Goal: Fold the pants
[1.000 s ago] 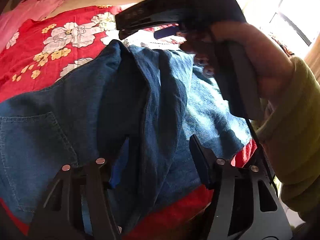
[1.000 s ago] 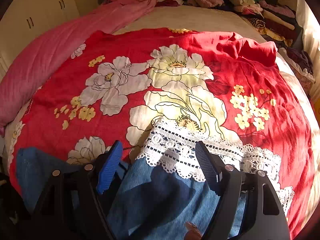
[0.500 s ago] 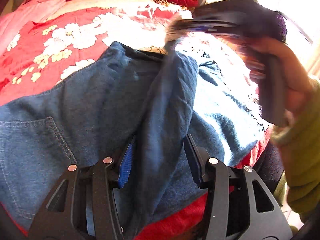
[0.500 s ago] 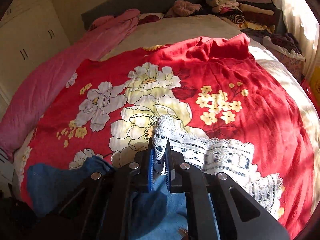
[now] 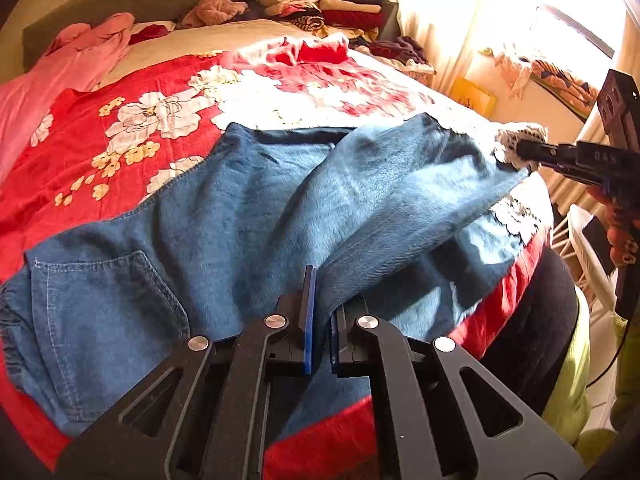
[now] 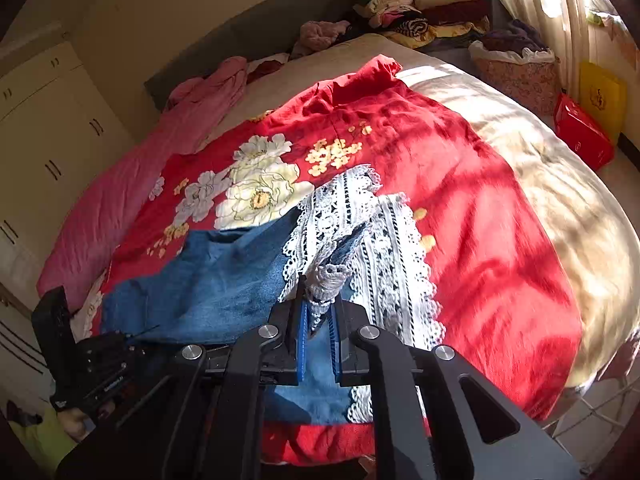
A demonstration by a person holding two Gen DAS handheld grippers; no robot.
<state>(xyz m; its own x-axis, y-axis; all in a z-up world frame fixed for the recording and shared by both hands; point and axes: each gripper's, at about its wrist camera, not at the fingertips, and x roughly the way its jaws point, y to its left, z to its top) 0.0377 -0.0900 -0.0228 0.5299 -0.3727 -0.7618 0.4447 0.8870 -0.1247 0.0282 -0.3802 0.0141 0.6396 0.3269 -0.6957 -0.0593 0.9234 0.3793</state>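
Blue denim pants [image 5: 208, 236] with white lace hems lie on a red floral blanket [image 5: 80, 140] on the bed. My left gripper [image 5: 320, 308] is shut on a fold of the upper leg's denim near the front edge. My right gripper [image 6: 320, 312] is shut on the white lace hem [image 6: 328, 276] of that leg and holds it lifted. It also shows in the left wrist view [image 5: 528, 152] at the right, stretching the leg taut above the other leg. The left gripper shows at lower left in the right wrist view [image 6: 132, 340].
A pink quilt [image 6: 120, 200] lies along the left side of the bed. Stacks of folded clothes [image 5: 332, 0] sit at the head. A basket [image 6: 516, 68], a red box [image 6: 584, 132] and a yellow bag [image 6: 602, 96] stand beside the bed on the right.
Both grippers closed: the left on the denim fold, the right on the lace hem. The right gripper then pulled the hem up and out to the right, stretching the leg.
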